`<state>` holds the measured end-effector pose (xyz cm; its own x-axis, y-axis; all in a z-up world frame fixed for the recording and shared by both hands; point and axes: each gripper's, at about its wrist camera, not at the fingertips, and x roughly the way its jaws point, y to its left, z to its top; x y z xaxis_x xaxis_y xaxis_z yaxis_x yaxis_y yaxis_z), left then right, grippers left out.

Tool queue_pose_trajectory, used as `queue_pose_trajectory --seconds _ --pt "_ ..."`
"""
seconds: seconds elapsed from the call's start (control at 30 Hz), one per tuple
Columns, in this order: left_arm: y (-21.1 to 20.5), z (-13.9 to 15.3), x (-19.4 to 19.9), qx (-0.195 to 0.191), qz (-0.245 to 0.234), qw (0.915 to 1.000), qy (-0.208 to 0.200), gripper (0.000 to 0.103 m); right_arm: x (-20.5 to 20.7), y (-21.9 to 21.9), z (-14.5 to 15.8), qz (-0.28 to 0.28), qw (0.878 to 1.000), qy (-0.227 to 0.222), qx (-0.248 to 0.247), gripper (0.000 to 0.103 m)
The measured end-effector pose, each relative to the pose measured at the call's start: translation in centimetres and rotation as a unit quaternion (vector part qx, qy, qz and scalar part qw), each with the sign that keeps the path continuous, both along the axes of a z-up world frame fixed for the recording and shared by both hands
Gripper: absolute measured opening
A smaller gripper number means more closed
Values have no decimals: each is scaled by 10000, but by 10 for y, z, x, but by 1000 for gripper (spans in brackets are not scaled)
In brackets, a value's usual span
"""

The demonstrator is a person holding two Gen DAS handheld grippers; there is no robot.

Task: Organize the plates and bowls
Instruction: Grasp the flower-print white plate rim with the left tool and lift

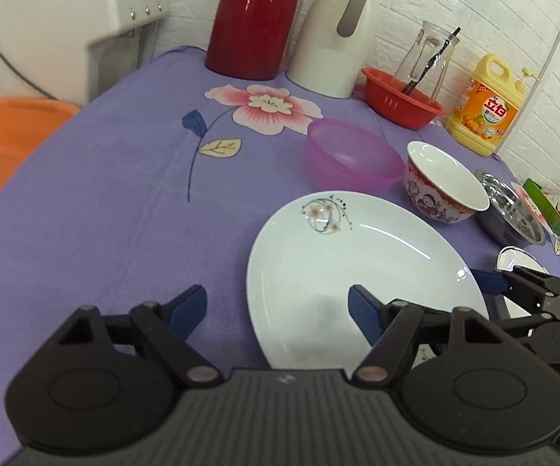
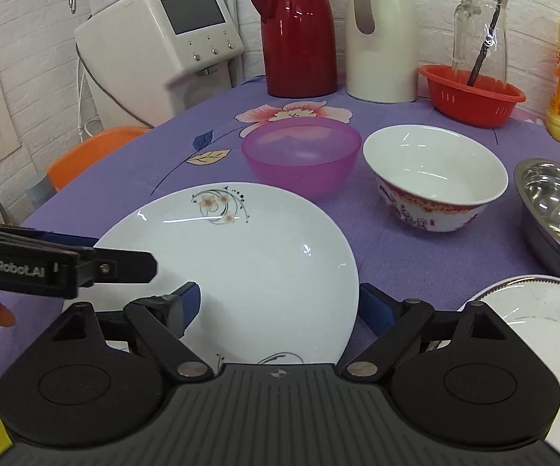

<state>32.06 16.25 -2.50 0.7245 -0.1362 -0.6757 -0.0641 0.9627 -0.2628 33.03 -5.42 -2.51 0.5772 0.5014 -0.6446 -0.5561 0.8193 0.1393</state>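
Left wrist view: a white oval plate (image 1: 361, 272) with a small floral motif near its far rim is being shown lying flat on a purple flowered tablecloth (image 1: 105, 202). Beyond it, three bowls are being seen in a row: a translucent pink bowl (image 1: 353, 155), a white bowl with a red patterned outside (image 1: 445, 184), and a steel bowl (image 1: 513, 213) at the right edge. The left gripper (image 1: 278, 308) is being held wide open, with nothing between its blue pads; one pad is over the cloth, the other over the plate's near part. Whether the plate is being touched cannot be told. The right gripper (image 1: 513, 283) is being seen from the side at the plate's right rim.

Right wrist view: the same plate (image 2: 241, 272) is lying centrally, with the pink bowl (image 2: 301, 151), patterned bowl (image 2: 435, 182) and steel bowl (image 2: 555, 209) behind it. A second white plate (image 2: 544, 322) is being shown at lower right. The right gripper (image 2: 280, 306) is being held wide open astride the first plate's near right rim, gripping nothing. Two plates and three bowls are being counted.
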Motion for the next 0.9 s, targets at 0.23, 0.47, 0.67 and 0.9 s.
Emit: queue_pose_trajectory --seconds 0.23,0.47,0.67,0.9 --pt "-15 -4 5 314 -106 9994 -88 70 -3 1 -3 143 9999 21 73 103" --pt "-29 -5 4 631 -361 9972 -170 52 -6 3 -5 245 9995 -159 -125 103" --pt "-28 1 11 448 -240 9987 -1 50 -8 5 1 116 9998 -120 -125 103" --pt "-32 35 -7 413 -229 9980 -422 50 -30 -2 34 -20 9984 -562 11 103"
